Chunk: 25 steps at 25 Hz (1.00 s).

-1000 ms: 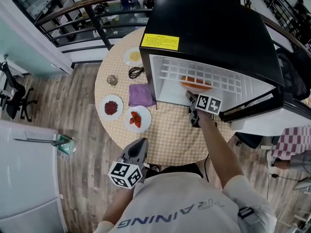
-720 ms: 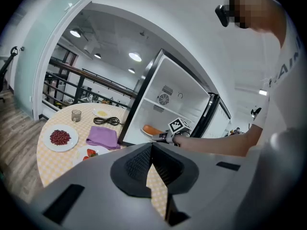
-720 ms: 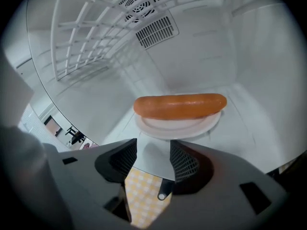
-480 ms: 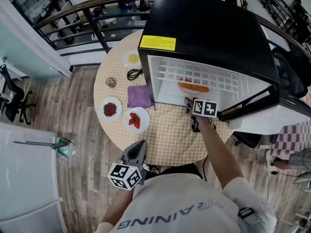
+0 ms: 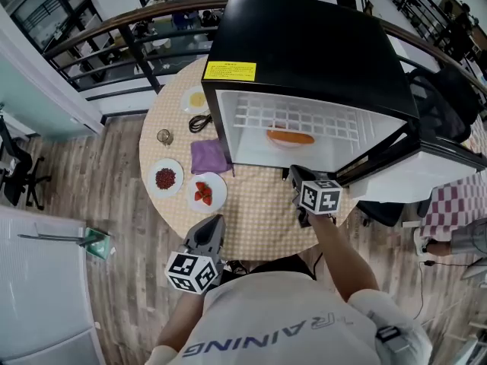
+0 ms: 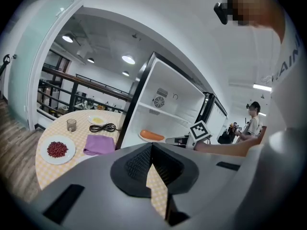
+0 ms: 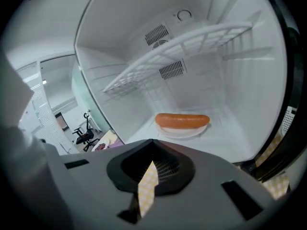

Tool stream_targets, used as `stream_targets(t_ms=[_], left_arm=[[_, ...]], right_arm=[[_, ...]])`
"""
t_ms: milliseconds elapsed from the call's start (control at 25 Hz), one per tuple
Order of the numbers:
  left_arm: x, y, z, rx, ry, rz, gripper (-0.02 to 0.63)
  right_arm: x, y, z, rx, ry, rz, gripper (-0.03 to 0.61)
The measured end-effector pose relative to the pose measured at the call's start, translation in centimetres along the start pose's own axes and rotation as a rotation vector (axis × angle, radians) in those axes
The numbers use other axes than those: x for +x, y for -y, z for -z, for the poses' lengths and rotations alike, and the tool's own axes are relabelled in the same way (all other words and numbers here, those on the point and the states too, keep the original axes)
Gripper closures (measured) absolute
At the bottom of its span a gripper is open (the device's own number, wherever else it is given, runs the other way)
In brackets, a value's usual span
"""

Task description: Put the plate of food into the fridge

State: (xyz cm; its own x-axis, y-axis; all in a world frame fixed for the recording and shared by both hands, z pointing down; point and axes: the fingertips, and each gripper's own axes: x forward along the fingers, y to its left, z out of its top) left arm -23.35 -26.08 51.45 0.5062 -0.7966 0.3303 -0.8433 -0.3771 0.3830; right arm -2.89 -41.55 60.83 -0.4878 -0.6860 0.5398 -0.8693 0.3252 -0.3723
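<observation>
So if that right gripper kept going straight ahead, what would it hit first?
Probably the plate holding the sausage, on the fridge floor ahead of the right gripper, whose empty jaws are closing. Depth is unclear; it might scrape the floor first.

We reach our right gripper (image 5: 297, 177) forward, fingers pressed together, empty; our left gripper (image 5: 215, 225) hangs close in, fingers together.
</observation>
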Motion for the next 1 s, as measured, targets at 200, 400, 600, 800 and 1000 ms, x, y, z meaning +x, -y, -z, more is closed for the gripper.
stream_targets(t_ms=[200,400,600,800,1000], left_arm=[[0.6,0.9,-1.3,0.036,0.011,0.041,0.606],[1.8,2.7,-2.3,0.082,0.019,0.098,0.606],[2.8,4.8,-3.5,0.132,0.036,0.152,0.606],[3.6,6.5,-5.1,0.178,0.07,0.187,0.606],[4.6,8.2,-4.7,0.195,0.066,0.203,0.606]], right_arm=[[-4.8,-2.0,-0.1,-0.092,0.069,-0.015,0.558],[-8.6,-3.2,-0.5,-0.145,0.124,-0.015,0.558],[-12.5,-4.8,-0.9,-0.155,0.188,-0.024,0.558],[-15.6,-5.8,-2.0,-0.174,0.253,-0.023,0.558],[-16.8,-4.6,-2.1,-0.17,0.267,-0.012,0.558]])
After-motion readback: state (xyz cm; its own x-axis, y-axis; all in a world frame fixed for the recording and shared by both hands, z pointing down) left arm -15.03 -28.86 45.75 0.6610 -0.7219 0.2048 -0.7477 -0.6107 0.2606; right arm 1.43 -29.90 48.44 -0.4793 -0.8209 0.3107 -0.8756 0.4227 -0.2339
